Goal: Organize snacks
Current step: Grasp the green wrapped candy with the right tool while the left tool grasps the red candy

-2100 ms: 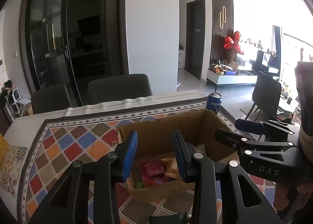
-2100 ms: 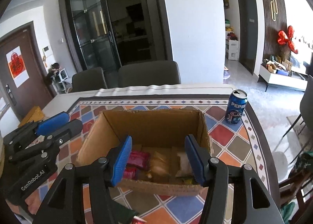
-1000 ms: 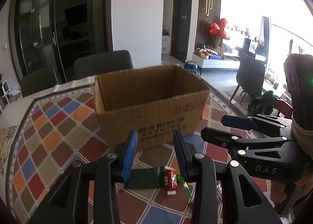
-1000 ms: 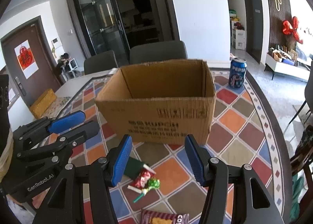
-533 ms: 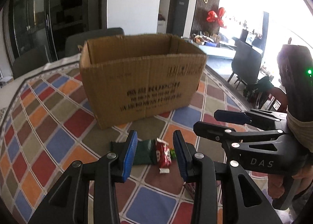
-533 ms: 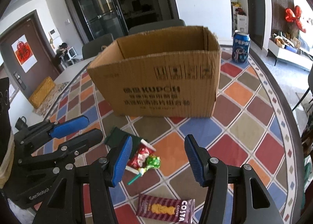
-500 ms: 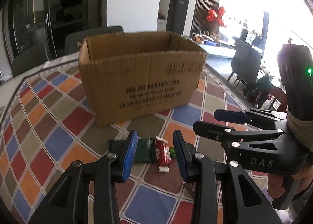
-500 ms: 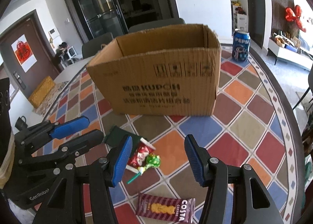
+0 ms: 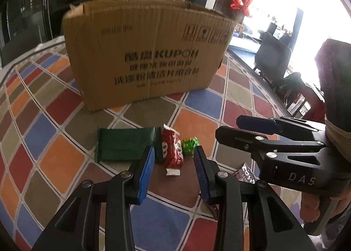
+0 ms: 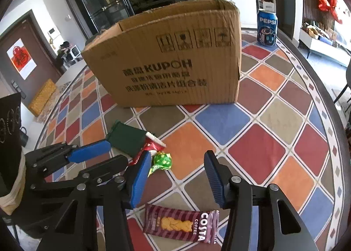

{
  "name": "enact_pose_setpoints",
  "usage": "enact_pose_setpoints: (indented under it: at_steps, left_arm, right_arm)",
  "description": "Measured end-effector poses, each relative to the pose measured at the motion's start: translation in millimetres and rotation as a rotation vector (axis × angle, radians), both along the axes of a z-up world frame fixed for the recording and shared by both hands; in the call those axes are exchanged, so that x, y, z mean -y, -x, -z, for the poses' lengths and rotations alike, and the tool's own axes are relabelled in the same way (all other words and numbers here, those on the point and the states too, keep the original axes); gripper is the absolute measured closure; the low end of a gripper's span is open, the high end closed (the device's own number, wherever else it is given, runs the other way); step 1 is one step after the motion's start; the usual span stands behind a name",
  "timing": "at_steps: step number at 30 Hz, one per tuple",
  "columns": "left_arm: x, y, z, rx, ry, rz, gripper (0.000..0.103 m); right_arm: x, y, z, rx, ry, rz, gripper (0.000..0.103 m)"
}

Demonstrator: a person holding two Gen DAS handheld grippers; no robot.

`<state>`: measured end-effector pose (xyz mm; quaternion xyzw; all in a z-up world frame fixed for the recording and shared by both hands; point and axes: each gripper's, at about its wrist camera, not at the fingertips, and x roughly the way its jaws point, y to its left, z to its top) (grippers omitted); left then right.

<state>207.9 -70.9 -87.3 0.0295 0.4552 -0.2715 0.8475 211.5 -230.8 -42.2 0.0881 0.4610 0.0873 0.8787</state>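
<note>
Several snacks lie on the patterned tablecloth in front of a cardboard box (image 9: pixel 149 58) (image 10: pixel 175 58): a dark green packet (image 9: pixel 125 143) (image 10: pixel 127 139), a red candy (image 9: pixel 172 148) (image 10: pixel 151 144), a green candy (image 9: pixel 190 143) (image 10: pixel 162 160) and a maroon Costa biscuit packet (image 10: pixel 179 224) (image 9: pixel 246 173). My left gripper (image 9: pixel 173 163) hangs open just above the red candy, not touching it. My right gripper (image 10: pixel 178 167) is to its right with jaws closing. Nothing is pressed between them; the green candy lies by its left finger and the Costa packet below.
A Pepsi can (image 10: pixel 267 27) stands on the table behind the box at the right. The round table's edge (image 10: pixel 342 132) curves close on the right. Dark chairs and glass doors stand beyond the table.
Both grippers have come down toward the table, so the snacks look nearer and the box front looms taller. The right gripper's jaws have narrowed. The snacks have not moved.
</note>
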Motion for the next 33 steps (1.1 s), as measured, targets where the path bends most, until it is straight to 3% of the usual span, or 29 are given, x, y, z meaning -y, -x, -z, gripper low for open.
enact_pose_setpoints:
  at_steps: [9, 12, 30, 33]
  left_arm:
    - [2, -5, 16, -0.054, 0.009, 0.002, 0.071]
    - [2, -6, 18, -0.069, 0.006, -0.001, 0.073]
    - [6, -13, 32, -0.111, -0.002, 0.008, 0.077]
    - [8, -13, 33, -0.113, -0.001, 0.012, 0.079]
  right_arm:
    - [-3, -5, 13, -0.028, -0.029, -0.015, 0.055]
    - [-4, -10, 19, -0.052, -0.044, -0.023, 0.061]
    - [-19, -28, 47, -0.141, -0.111, -0.064, 0.069]
    - [-20, -28, 48, -0.143, -0.108, -0.061, 0.075]
